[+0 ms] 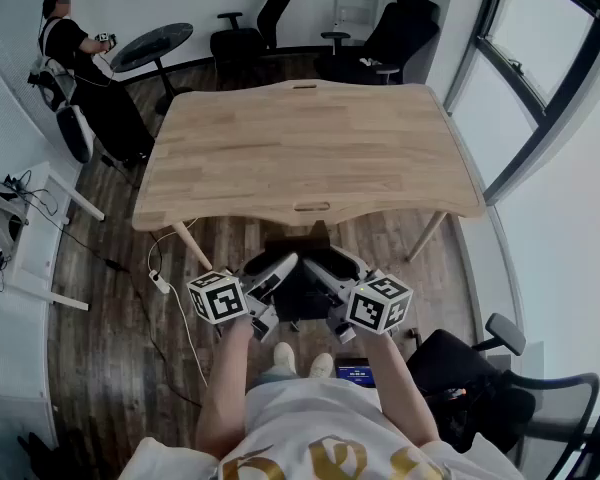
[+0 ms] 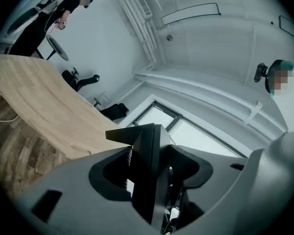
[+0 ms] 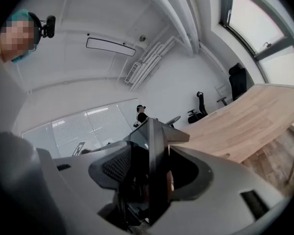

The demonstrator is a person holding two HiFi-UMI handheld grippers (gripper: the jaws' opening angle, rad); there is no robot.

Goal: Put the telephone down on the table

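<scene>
A flat black telephone (image 1: 300, 296) hangs between the two grippers, low in front of me and below the near edge of the bare wooden table (image 1: 310, 148). My left gripper (image 1: 277, 274) and right gripper (image 1: 323, 274) face each other, tips nearly meeting, both level. In the left gripper view the telephone (image 2: 148, 180) stands edge-on as a dark slab between the jaws, with the pads close against it. The right gripper view shows the same slab (image 3: 154, 175) clamped between its jaws, the table off to the right.
A person (image 1: 75, 58) stands at the back left beside a round dark table (image 1: 150, 46). Black office chairs (image 1: 250, 28) stand behind the table and one (image 1: 500, 388) is at my right. A white desk (image 1: 30, 228) and a floor power strip (image 1: 160, 283) lie left.
</scene>
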